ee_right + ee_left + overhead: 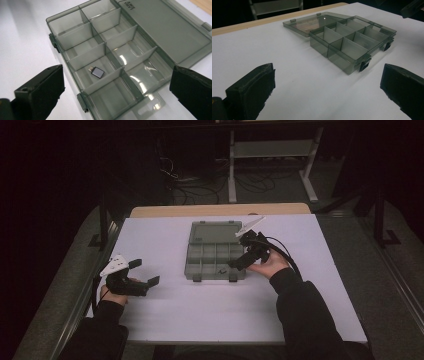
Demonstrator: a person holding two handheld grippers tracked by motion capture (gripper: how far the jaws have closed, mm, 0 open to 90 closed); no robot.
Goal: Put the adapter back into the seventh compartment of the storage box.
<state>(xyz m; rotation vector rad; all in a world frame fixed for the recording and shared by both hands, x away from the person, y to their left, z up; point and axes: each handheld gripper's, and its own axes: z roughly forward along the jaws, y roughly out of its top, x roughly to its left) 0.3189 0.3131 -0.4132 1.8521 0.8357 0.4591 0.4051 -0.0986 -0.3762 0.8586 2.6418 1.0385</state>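
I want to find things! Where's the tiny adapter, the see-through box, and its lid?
tiny adapter point(97, 72), right gripper view, its flat grey body.
see-through box point(75, 48), right gripper view, left side wall.
lid point(165, 32), right gripper view, flat middle.

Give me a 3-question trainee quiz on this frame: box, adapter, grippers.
1. True or false: the box has its lid shut.
2. What lies in the box? A) a coin B) a small adapter C) a screw
3. Which gripper is over the box: the left gripper or the right gripper?

Key:
1. False. The lid lies folded back flat on the table.
2. B. It lies in one compartment of the row by the latches; the other compartments look empty.
3. The right gripper, jaws open with nothing between them. The left gripper sits apart on the table, also open.
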